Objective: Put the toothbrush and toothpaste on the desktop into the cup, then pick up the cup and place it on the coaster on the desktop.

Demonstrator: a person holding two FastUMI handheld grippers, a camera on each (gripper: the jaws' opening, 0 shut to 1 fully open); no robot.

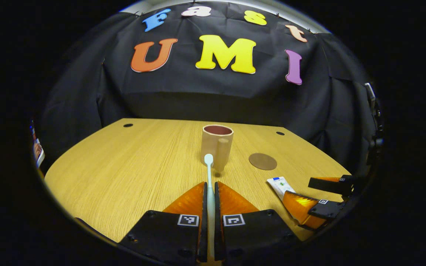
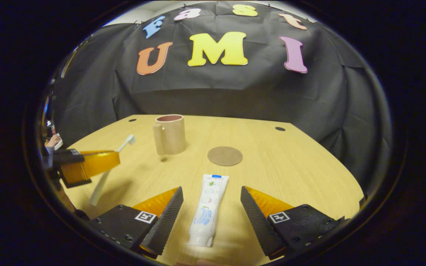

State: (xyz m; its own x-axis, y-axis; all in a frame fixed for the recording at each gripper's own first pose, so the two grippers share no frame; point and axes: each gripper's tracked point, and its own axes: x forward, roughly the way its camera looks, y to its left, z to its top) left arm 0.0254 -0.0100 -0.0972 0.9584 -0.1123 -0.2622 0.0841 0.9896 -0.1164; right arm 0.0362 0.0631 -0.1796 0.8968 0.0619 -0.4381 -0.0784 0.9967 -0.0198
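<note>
The left gripper [image 1: 210, 199], closed on the handle of the white plastic toothbrush [image 1: 208, 166], should raise the brush head above the rim of the tan cylindrical handled cup [image 1: 216, 147] directly ahead before releasing it. The right gripper [image 2: 211, 207] stands open, its fingers astride but not touching the white toothpaste tube [image 2: 207, 208] lying flat on the wooden desktop [image 2: 290, 173]. The round brown coaster [image 2: 225, 156] lies beyond the tube, beside the cup.

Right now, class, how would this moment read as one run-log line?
left gripper: shut on toothbrush, lifted | right gripper: open around toothpaste on desk | cup: empty, upright | coaster: bare
</note>
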